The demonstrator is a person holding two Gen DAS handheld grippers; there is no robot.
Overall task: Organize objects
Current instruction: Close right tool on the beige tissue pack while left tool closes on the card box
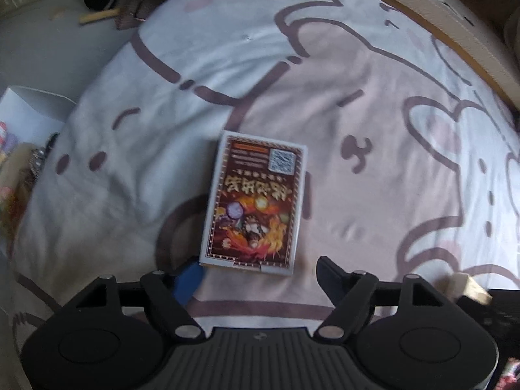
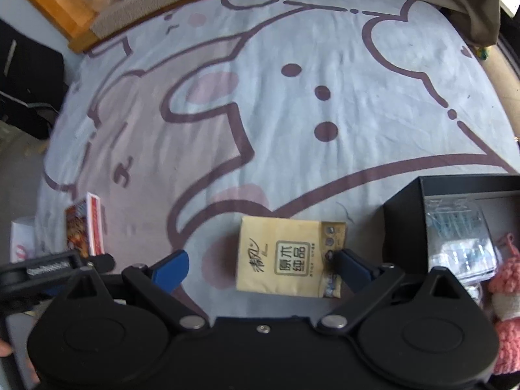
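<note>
On the bed (image 1: 292,65), your left hand-held gripper (image 1: 256,265) stands open at 6 o'clock of the card box (image 1: 256,201), holding nothing; your right hand-held gripper (image 2: 260,266) stands open around the tissue pack (image 2: 286,256).

A bed (image 2: 292,123) covered by a pale sheet printed with brown-outlined cartoon figures carries the items. A tan tissue pack (image 2: 286,260) lies flat on the sheet. To the right of the tissue pack, just beside it, sits an open black box (image 2: 403,208). Well to the left of the tissue pack, near the bed's edge, lies a card box (image 1: 256,201) with a red-brown illustrated face. A wooden rail (image 2: 182,3) borders the bed on the far side from the tissue pack.
</note>
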